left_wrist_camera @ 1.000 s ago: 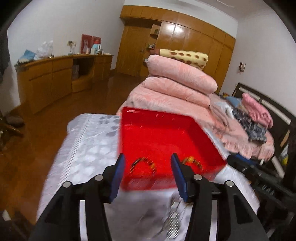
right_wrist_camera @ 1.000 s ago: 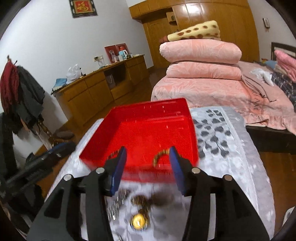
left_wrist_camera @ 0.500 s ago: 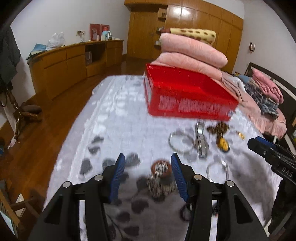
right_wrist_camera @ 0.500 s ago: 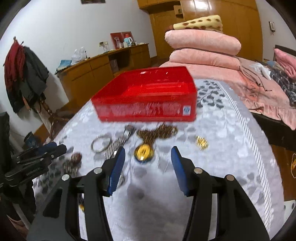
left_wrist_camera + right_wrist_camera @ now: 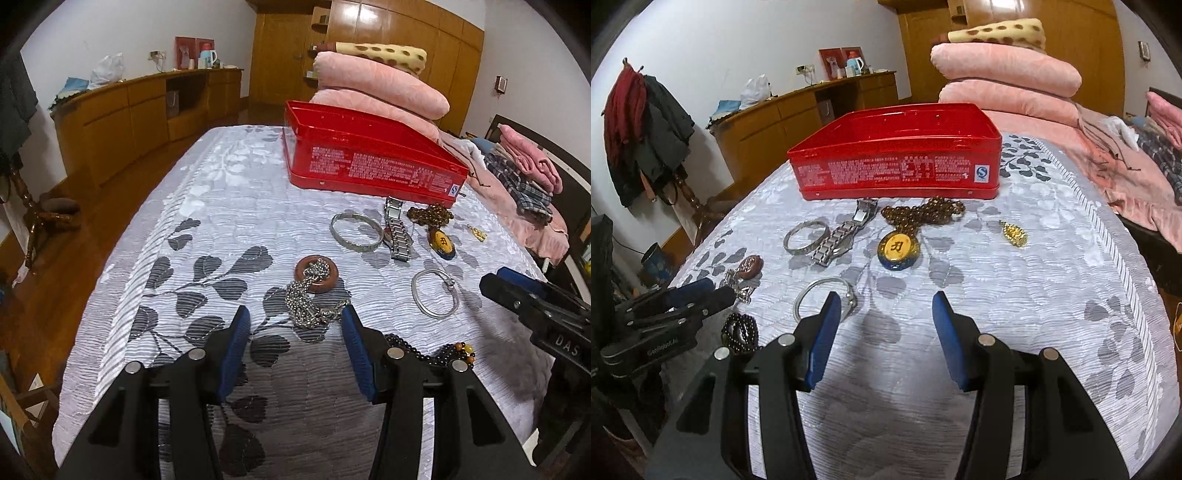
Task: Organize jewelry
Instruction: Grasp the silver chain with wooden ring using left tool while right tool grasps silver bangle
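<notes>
White print and a blue "S" mark cover red tin [image 5: 897,166]; each hand-held gripper [image 5: 293,325] [image 5: 882,314] gapes, empty.

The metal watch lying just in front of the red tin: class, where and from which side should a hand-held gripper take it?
Grip the metal watch across its link band, coming down from above with the fingers either side. The band lies flat and narrow, but the engraved bangle touches its left side, so the near end offers most room.
</notes>
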`<state>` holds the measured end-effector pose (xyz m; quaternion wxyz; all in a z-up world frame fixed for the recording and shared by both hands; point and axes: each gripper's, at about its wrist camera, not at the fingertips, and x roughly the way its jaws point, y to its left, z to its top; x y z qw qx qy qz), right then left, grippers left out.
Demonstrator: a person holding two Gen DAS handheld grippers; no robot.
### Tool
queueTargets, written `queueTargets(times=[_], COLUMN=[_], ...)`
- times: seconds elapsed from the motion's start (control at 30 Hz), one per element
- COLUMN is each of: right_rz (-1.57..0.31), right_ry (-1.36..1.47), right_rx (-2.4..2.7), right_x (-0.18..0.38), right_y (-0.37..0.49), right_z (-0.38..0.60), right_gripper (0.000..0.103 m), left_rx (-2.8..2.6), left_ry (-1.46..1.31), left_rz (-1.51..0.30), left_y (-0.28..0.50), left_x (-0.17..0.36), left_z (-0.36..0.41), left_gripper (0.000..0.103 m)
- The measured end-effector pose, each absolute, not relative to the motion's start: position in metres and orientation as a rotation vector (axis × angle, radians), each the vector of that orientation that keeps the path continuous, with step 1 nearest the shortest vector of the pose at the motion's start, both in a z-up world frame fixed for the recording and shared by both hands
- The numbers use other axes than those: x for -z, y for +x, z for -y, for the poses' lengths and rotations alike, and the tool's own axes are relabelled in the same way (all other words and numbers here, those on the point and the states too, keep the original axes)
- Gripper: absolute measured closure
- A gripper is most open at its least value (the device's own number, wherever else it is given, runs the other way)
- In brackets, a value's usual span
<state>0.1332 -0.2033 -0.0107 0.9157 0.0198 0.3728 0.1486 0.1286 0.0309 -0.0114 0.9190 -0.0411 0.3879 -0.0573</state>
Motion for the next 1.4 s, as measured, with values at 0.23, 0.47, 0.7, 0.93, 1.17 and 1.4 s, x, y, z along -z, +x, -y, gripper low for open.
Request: queueTargets(times=[0.23,0.47,0.7,0.93,1.17,1.4], right_rz=[-0.776,-0.783,-0.786,-0.785,-0.791,-0.786], right_ry=[0.038,0.032,0.025,0.025,0.026,0.027], right_rx=[-0.305,-0.306,-0.308,-0.308,-0.304,-0.312], right_x=[0.013,0.015,0.015,0.015,0.017,0.014], right_y=[0.135,0.136,0.137,0.137,0.137,0.136], right_z=[0.203,0.202,0.2,0.2,0.199,0.199], right_gripper=[0.053,0.053,0.052,0.052,0.052,0.052], left_rx=[0.142,0.187,0.224,0.229,0.25,0.254], left_ry=[-0.117,-0.14,-0.17,-0.202,-0.204,-0.247], left_rz=[-0.794,-0.8,-0.814,-0.829,-0.815,-0.748], left_y=[0.136,0.143,0.143,0.145,0.142,0.132], left_x=[0.011,0.011,0.011,0.012,0.012,-0.008], left_z=[-0.035,-0.033,-0.032,-0.036,-0.035,-0.048], left_gripper=[0.061,0.078,0.08,0.079,0.082,0.085])
